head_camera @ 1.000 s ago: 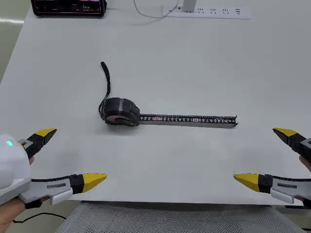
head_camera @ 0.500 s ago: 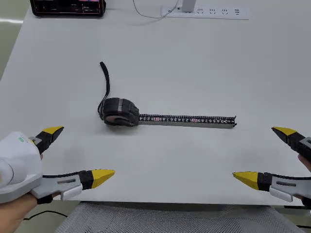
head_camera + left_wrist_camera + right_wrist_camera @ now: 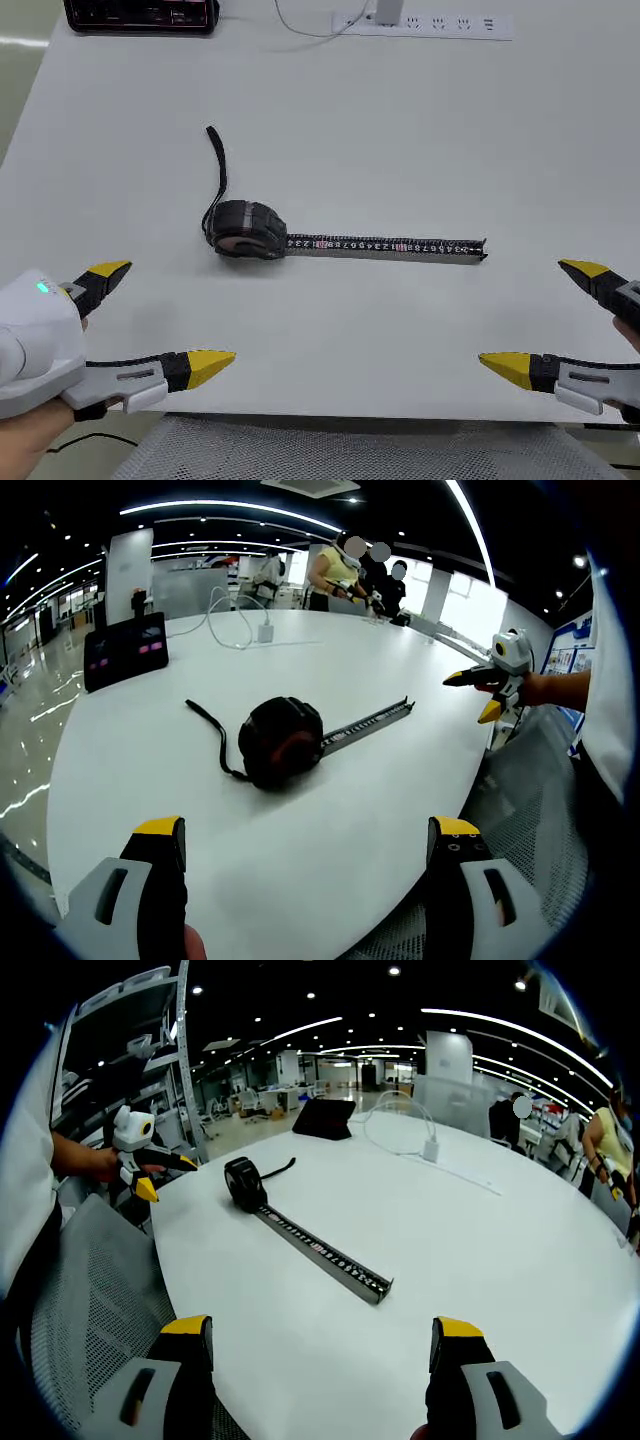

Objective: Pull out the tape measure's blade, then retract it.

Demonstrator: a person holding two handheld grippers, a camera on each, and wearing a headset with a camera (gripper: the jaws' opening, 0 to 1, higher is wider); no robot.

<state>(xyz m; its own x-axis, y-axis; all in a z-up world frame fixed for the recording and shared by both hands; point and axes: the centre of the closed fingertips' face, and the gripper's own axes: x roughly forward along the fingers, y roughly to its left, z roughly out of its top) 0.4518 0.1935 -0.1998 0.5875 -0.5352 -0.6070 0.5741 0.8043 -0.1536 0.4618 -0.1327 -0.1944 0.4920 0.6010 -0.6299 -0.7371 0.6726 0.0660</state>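
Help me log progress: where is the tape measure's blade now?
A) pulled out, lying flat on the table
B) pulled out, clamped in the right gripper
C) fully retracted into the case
A: the blade lies stretched out of the case flat on the table, with nothing holding it.

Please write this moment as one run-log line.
blade: out, flat on table | tape measure case: not held | left gripper: open | right gripper: open
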